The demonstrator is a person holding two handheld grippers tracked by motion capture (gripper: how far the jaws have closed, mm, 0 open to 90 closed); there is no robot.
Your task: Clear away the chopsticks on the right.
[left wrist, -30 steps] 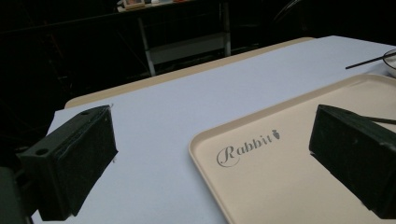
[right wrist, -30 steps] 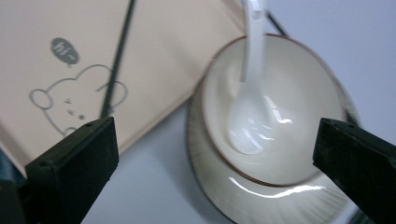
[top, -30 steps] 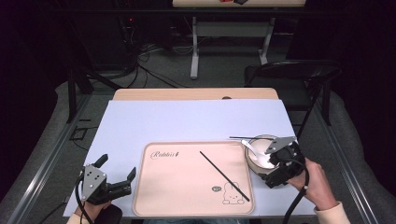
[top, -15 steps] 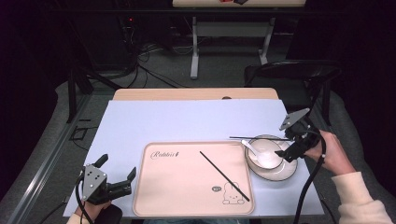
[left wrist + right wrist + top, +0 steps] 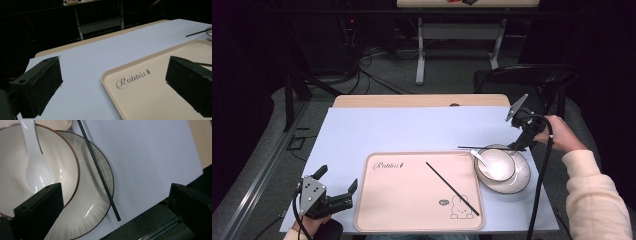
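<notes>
A beige tray (image 5: 412, 195) printed "Rabbit" lies at the table's front, with one black chopstick (image 5: 452, 188) diagonal on it. To its right a white bowl (image 5: 499, 167) sits on a striped plate (image 5: 521, 179), and a white spoon (image 5: 478, 157) rests in the bowl. A second chopstick (image 5: 482, 148) lies across the plate's far rim. My right gripper (image 5: 518, 144) hovers open over that rim; its view has the chopstick (image 5: 98, 170) between the jaws, beside the bowl (image 5: 15, 150) and plate (image 5: 92, 195). My left gripper (image 5: 337, 181) is open at the tray's (image 5: 155, 95) front left corner.
A pale sheet (image 5: 412, 130) covers the table, with a strip of bare wood (image 5: 412, 101) at the far edge. A dark chair (image 5: 522, 77) stands beyond the far right corner. The table's right edge runs close to the plate.
My right gripper has risen from the bowl's right side and moved away to the plate's far right rim. The left gripper has stayed still.
</notes>
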